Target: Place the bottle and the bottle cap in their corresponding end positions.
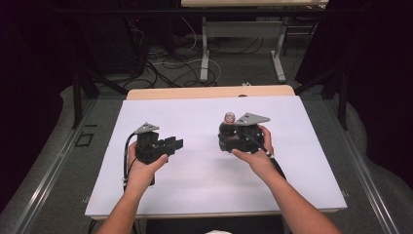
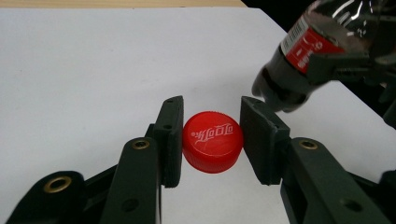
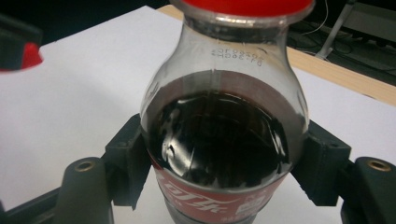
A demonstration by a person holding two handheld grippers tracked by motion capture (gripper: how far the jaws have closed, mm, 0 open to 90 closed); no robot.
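Note:
A small cola bottle [image 3: 224,140], dark liquid inside and a red label around its body, is clamped at the label by my right gripper [image 3: 224,175]. In the high view the bottle [image 1: 228,123] stands roughly upright in the right gripper [image 1: 227,134] at the middle right of the table, its mouth uncapped with a red ring below it. A red screw cap [image 2: 213,146] with white lettering sits squeezed between the pads of my left gripper [image 2: 211,140]. The left gripper [image 1: 176,144] is held left of the bottle, pointing toward it. In the left gripper view the bottle [image 2: 303,56] hangs at the upper right.
A white sheet [image 1: 204,175] covers the wooden table [image 1: 209,91]. Beyond its far edge lie floor cables [image 1: 170,68] and the legs of another table [image 1: 204,53]. Dark curtains and frame bars flank both sides.

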